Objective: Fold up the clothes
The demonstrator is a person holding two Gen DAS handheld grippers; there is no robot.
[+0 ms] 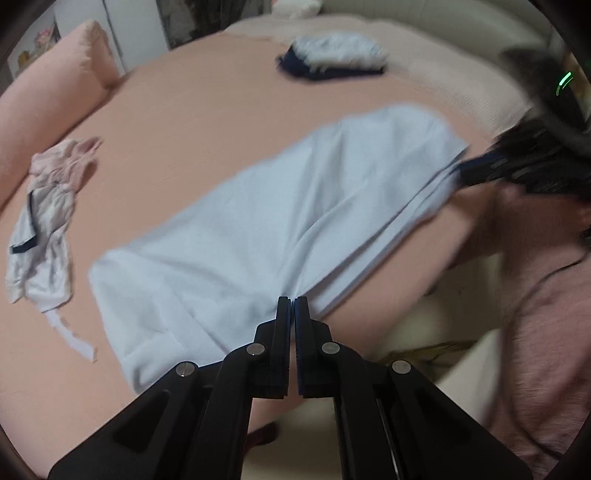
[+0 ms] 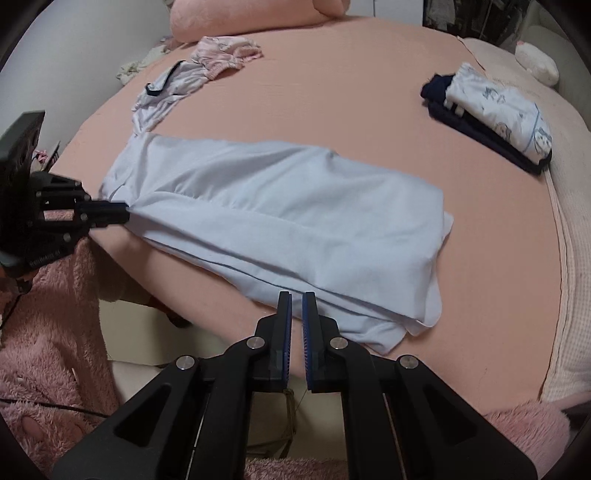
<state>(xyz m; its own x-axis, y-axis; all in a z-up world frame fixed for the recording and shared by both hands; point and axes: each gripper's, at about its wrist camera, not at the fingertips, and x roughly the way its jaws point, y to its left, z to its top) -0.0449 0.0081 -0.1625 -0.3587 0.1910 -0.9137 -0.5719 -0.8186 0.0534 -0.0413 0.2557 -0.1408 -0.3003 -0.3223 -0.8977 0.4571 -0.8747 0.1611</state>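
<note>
A long light blue garment (image 1: 258,221) lies folded lengthwise across the pink bed sheet (image 1: 203,110). In the left wrist view my left gripper (image 1: 293,301) is shut on the garment's near edge at one end. My right gripper (image 1: 463,170) shows blurred at the right of that view, pinching the other end. In the right wrist view the right gripper (image 2: 296,295) has its fingertips shut on the near hem of the garment (image 2: 277,206). The left gripper (image 2: 123,214) grips the cloth at the far left, where the fabric is drawn to a point.
A stack of folded clothes (image 2: 491,122) sits at the far right of the bed. Several unfolded pieces (image 2: 207,62) lie near a pink pillow (image 2: 240,14). The bed's near edge and the floor are just below the grippers. A fuzzy pink sleeve (image 2: 44,332) hangs beside them.
</note>
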